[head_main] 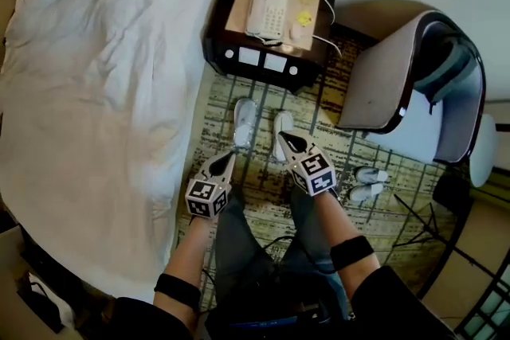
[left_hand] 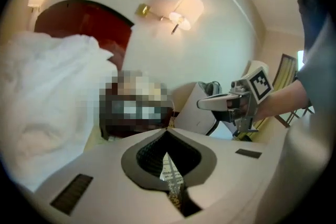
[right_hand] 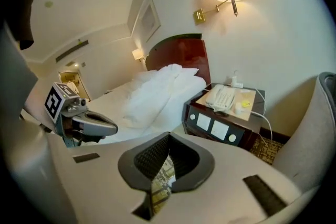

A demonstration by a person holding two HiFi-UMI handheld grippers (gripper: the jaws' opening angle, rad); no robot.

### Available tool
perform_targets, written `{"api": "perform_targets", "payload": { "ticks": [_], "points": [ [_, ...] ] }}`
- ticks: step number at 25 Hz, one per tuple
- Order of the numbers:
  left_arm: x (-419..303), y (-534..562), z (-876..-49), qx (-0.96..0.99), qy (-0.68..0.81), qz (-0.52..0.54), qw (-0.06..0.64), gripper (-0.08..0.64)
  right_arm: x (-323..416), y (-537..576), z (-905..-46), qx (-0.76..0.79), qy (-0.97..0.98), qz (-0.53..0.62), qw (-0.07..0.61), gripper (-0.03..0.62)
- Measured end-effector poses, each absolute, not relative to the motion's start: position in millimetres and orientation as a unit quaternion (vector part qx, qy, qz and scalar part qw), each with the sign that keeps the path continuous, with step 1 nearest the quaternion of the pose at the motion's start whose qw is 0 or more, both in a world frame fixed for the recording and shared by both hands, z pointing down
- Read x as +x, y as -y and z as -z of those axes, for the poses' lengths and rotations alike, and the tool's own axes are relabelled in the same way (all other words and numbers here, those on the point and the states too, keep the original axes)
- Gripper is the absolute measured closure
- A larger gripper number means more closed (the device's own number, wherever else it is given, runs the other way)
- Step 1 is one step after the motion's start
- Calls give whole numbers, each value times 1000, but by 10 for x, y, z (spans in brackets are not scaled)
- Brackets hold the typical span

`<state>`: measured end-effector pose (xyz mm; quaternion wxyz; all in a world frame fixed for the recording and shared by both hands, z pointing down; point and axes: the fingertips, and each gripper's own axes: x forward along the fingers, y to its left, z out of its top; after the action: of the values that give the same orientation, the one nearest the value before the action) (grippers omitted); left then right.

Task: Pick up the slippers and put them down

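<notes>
Head view: both slippers lay side by side on the carpet, just in front of the nightstand's front edge, toes toward it. Neither was held. Left gripper and right gripper were both pinched fully together with nothing between the jaws. Each gripper view showed only a sliver of carpet through the slit.

Risks as I judged them:
- Descending with the jaws closed would shove a slipper along the carpet rather than take it, so they must open first.
- The slippers look soft and flat, so a grip on the upper alone could fold or slip.
- A second pale pair lay nearer the chair, so there was a chance of going for the wrong one.

Hard to read: the right gripper's tip overlapped the right slipper's heel in the head view. Neither gripper view showed the slippers at all. A mosaic patch covered the nightstand in the left gripper view. I could not tell whether the second pair was slippers or shoes.
</notes>
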<state>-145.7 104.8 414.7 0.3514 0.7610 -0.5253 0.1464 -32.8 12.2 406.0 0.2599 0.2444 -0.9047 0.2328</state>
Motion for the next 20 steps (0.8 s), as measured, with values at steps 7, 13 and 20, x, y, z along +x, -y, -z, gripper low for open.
{"api": "perform_targets", "payload": {
  "ticks": [7,13,20],
  "points": [
    [-1577,-942,-2699,785,553,-128,250,558,25,9,-3025,248,916,-205,241,592],
    [-1623,-858,-1947,782,578,-107,208,558,341,18,-2374,258,923,-175,224,592],
    [-1492,-723,-1573,794,571,-107,177,558,713,-31,-2149,285,919,-168,216,592]
  ]
}}
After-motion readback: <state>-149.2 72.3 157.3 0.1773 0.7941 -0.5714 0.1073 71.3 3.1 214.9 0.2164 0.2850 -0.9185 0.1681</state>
